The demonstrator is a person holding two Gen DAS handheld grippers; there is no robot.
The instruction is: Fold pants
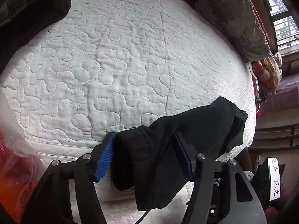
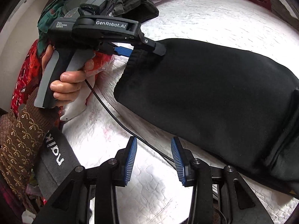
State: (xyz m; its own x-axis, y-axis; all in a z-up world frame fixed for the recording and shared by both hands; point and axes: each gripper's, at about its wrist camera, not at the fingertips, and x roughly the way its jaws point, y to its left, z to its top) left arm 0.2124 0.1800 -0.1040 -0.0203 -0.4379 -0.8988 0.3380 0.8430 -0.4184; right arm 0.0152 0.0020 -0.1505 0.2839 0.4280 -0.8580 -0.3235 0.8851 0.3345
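Note:
Black pants (image 2: 214,100) lie folded along their length on the white quilted bed (image 2: 214,16), running from upper left to lower right. My left gripper (image 1: 144,155) has a thick bunch of the black fabric (image 1: 149,158) between its blue pads, held just above the bed's near edge. In the right wrist view the left gripper (image 2: 142,48) grips the pants at their ribbed upper-left end. My right gripper (image 2: 154,160) is open and empty, hovering over the quilt just short of the pants' lower edge.
A black cable (image 2: 119,119) runs from the left gripper under my right jaws. Dark clothing (image 1: 28,9) lies at the bed's far left. A grey-brown pillow (image 1: 235,18) sits at the back right. Red fabric (image 2: 28,65) and a grey printed item (image 2: 56,158) lie to the left.

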